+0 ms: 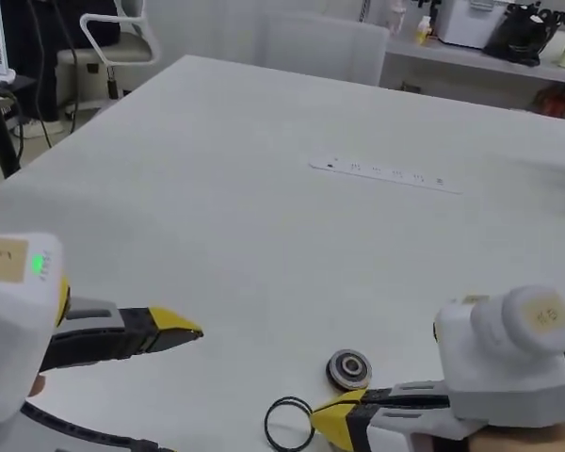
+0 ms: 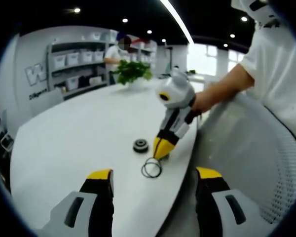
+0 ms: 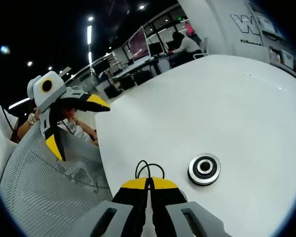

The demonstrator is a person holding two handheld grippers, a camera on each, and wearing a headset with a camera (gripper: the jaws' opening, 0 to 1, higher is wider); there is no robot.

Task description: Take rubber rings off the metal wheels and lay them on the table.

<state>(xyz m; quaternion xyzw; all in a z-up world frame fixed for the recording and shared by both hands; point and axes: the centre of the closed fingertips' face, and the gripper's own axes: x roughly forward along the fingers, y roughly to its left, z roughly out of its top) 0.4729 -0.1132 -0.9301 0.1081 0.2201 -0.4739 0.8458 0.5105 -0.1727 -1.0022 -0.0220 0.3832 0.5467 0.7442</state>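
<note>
One white table (image 1: 217,169) under everything, and we take the lone metal wheel (image 3: 204,169) as our marker. Two grippers are in play. The left gripper (image 2: 153,173) hangs well to the left of the wheel with its jaws spread wide and nothing between them. The right gripper (image 3: 149,183) sits just beside the wheel, on the person's side of it, jaws pressed together. One power strip (image 1: 384,174) lies far beyond the wheel, up the table. Then the smallest: a thin black rubber ring (image 1: 289,421) lying flat on the table near the wheel. It may be two loops overlapped, and we cannot tell which. Its edge meets the yellow tips of the right gripper, and we cannot tell whether the rubber is nipped between them. The head view gives us the strip. The left gripper view gives us the hand (image 2: 203,100) behind the right gripper. The right gripper view gives us the left gripper's parted jaws from the side.
</note>
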